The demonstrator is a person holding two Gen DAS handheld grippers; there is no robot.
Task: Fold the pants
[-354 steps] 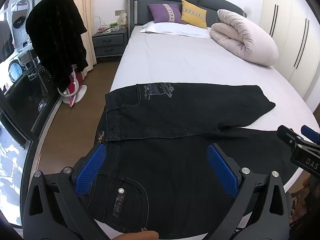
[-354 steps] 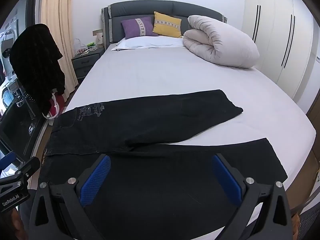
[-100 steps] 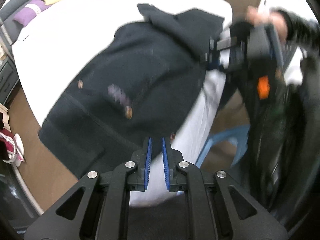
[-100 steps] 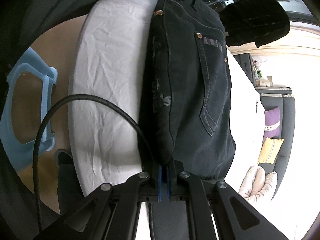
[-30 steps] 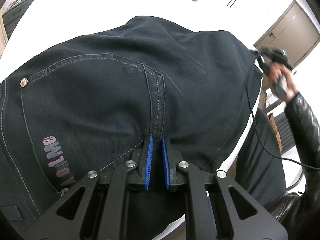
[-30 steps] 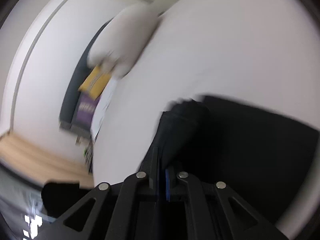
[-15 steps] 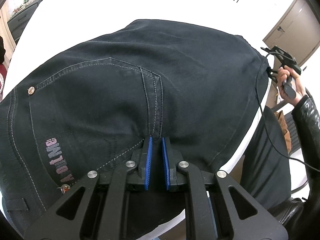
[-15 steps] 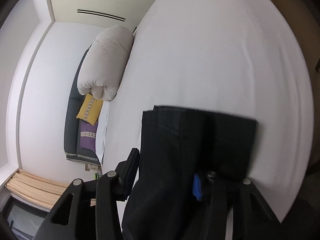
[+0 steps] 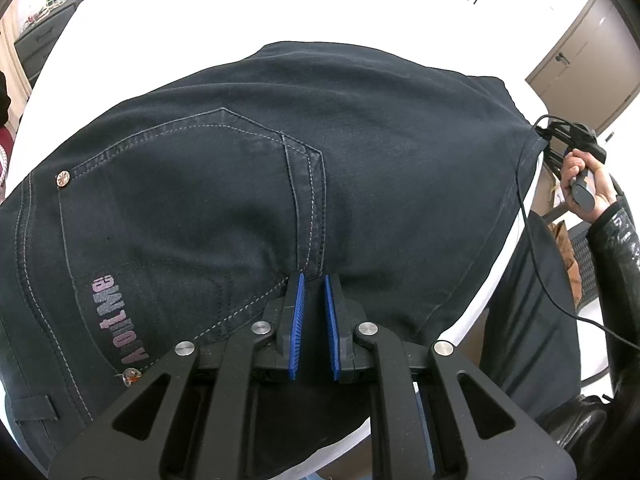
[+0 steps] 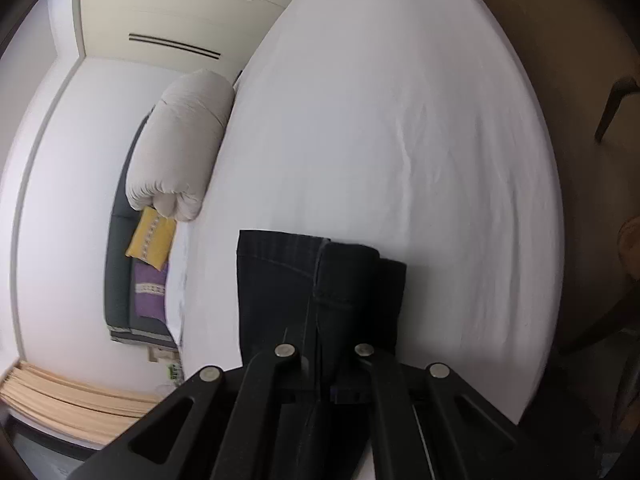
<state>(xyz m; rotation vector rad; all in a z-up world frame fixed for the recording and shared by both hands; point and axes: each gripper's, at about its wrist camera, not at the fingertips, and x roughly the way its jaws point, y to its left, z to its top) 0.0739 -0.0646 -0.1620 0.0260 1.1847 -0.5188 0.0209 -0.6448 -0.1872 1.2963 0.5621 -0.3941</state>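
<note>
Dark denim pants (image 9: 248, 168) lie folded lengthwise on the white bed (image 9: 224, 12), back pocket and pink lettering up. My left gripper (image 9: 313, 280) is shut on the near edge of the pants by the pocket seam; its blue pads (image 9: 297, 320) show. In the right wrist view the leg hems (image 10: 316, 280) lie stacked on the sheet (image 10: 400, 120). My right gripper (image 10: 324, 344) is shut on the hem end, its fingertips hidden by cloth. The right gripper also shows in the left wrist view (image 9: 568, 136), held in a hand at the far end of the pants.
A rolled white duvet (image 10: 180, 140), a yellow pillow (image 10: 150, 236) and a purple pillow (image 10: 150, 288) lie at the head of the bed. Wardrobe doors (image 10: 176, 8) stand beyond. A nightstand (image 9: 40, 36) stands at the bedside. A cable (image 9: 536, 248) hangs from the right gripper.
My right gripper has closed on the leg hems and the view has steadied. The left gripper stays clamped on the pants, with the view shifted slightly.
</note>
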